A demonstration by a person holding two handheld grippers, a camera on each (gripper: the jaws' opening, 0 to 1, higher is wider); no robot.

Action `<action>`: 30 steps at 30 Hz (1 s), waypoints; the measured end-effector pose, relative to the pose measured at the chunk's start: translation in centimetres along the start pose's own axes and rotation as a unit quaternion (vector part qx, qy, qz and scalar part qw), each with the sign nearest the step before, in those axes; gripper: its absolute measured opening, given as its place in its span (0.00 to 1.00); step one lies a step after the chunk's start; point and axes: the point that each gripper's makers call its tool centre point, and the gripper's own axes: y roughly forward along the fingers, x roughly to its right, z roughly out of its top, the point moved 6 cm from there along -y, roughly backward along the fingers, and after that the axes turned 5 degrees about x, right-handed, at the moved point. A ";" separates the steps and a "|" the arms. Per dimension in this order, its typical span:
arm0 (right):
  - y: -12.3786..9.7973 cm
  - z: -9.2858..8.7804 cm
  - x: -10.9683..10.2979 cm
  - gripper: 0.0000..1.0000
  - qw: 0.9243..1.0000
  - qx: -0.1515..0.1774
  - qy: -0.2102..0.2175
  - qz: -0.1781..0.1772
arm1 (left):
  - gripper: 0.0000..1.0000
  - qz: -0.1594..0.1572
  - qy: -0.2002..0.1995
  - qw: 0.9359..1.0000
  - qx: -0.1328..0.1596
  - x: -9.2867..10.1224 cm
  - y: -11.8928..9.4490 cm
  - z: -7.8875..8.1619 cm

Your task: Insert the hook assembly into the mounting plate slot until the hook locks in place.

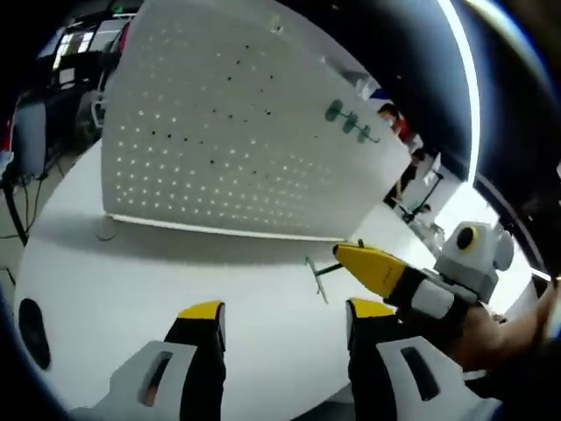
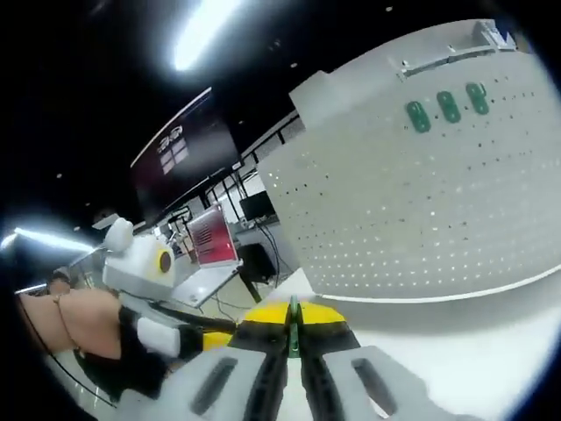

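The pegboard point(image 1: 228, 123) looked like matt white sheet, evenly perforated, with three glossy green inserts point(image 2: 447, 107). The table point(image 1: 131, 281) was smooth, matt white. The hook point(image 1: 317, 274) was thin bare metal wire. Both grippers' jaws looked like hard plastic, yellow-tipped over black and white.

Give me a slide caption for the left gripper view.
Right gripper carries a metal hook toward the upright white pegboard.
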 end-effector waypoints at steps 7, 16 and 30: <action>0.3 0.3 -1.5 0.00 1.000 0.011 -0.002 0.011 | 0.35 -0.010 -0.029 0.999 0.015 0.3 0.0 0.4; 0.3 0.6 -2.5 0.00 0.999 0.028 -0.016 0.013 | 0.12 -0.042 -0.071 0.996 0.029 1.2 -0.2 0.7; -0.2 0.8 -2.8 0.00 0.998 0.037 -0.041 0.012 | 0.02 -0.058 -0.087 0.994 0.038 1.8 -0.4 0.9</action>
